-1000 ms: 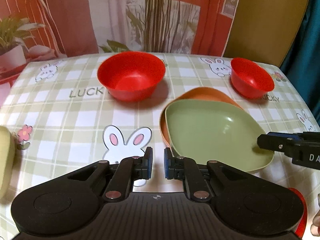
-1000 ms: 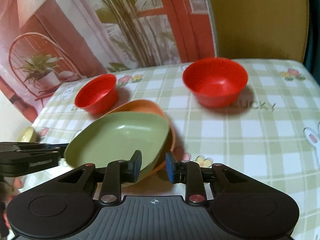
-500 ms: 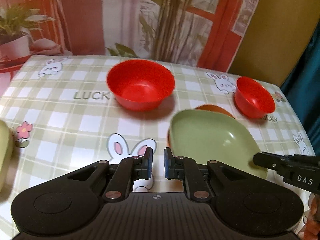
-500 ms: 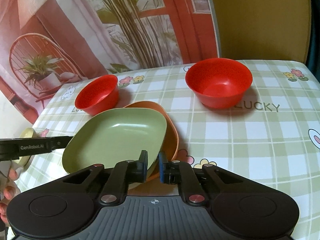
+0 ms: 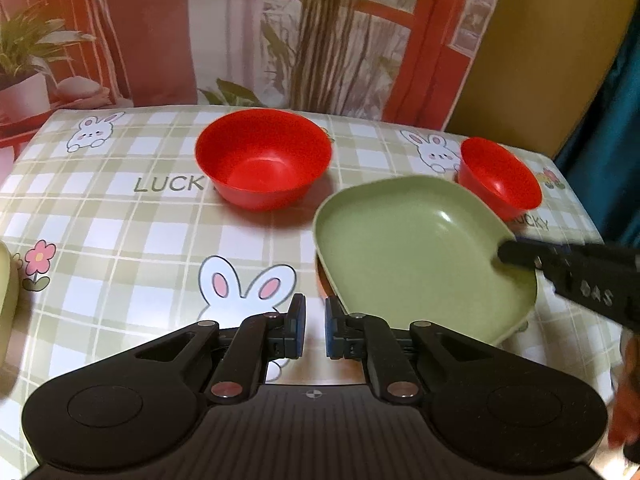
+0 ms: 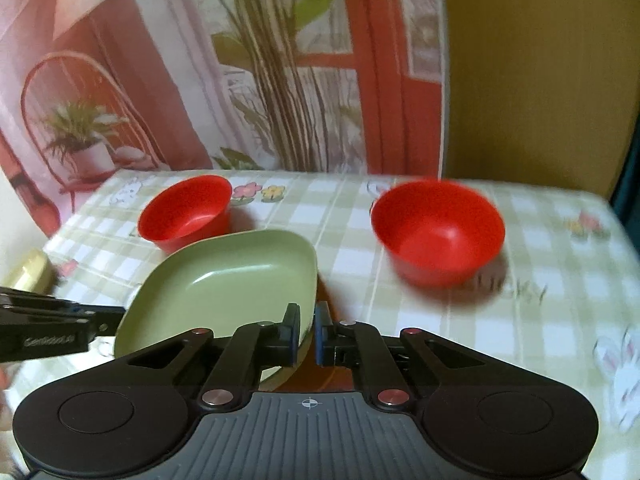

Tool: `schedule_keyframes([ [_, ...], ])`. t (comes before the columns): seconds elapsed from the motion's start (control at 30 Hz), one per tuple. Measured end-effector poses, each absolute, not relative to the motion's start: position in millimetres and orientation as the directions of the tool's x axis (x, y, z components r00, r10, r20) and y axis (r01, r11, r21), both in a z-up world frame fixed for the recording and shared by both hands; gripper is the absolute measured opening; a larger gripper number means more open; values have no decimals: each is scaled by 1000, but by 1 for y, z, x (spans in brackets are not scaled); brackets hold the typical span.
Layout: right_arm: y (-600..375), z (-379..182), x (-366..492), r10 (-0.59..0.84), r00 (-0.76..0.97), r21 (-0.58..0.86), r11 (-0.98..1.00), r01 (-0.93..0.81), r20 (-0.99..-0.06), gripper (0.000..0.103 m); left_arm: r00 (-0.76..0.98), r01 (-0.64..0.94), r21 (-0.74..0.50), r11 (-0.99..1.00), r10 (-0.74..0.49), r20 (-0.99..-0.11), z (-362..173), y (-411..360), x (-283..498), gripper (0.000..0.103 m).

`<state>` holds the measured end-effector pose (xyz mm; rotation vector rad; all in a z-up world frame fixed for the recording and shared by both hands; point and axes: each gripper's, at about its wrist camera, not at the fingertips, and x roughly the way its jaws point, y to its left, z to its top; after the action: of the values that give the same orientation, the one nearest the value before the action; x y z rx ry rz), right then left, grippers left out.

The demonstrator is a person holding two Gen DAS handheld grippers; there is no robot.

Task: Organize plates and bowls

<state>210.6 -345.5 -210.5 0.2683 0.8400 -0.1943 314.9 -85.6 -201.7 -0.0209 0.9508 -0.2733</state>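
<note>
My right gripper (image 6: pixel 306 334) is shut on the rim of the green plate (image 6: pixel 228 284) and holds it tilted, lifted off the orange plate (image 5: pixel 322 288), of which only a sliver shows beneath. In the left wrist view the green plate (image 5: pixel 416 252) hangs at centre right with the right gripper (image 5: pixel 520 256) clamped on its far right edge. My left gripper (image 5: pixel 315 330) is shut and empty, low over the tablecloth just left of the plate. A large red bowl (image 5: pixel 262 158) and a small red bowl (image 5: pixel 498 176) stand behind.
A checked rabbit-print tablecloth (image 5: pixel 120 240) covers the table. A pale yellow-green dish (image 5: pixel 6 292) sits at the left edge, also in the right wrist view (image 6: pixel 32 276). A printed backdrop stands behind the table. The table's right edge is close to the small bowl.
My right gripper closed on the green plate's rim and raised it, tilting it off the orange plate. The left gripper stayed shut and shifted little.
</note>
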Motion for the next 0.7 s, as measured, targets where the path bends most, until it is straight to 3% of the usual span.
schedule_keyframes([
  [0.63, -351, -239, 221, -118, 635, 60, 966, 251, -764, 7, 528, 230, -142, 963, -246, -813, -212, -96, 305, 10],
  [0.7, -354, -234, 215, -127, 642, 73, 958, 276, -756, 18, 548, 213, -144, 966, -240, -801, -206, -93, 301, 10],
])
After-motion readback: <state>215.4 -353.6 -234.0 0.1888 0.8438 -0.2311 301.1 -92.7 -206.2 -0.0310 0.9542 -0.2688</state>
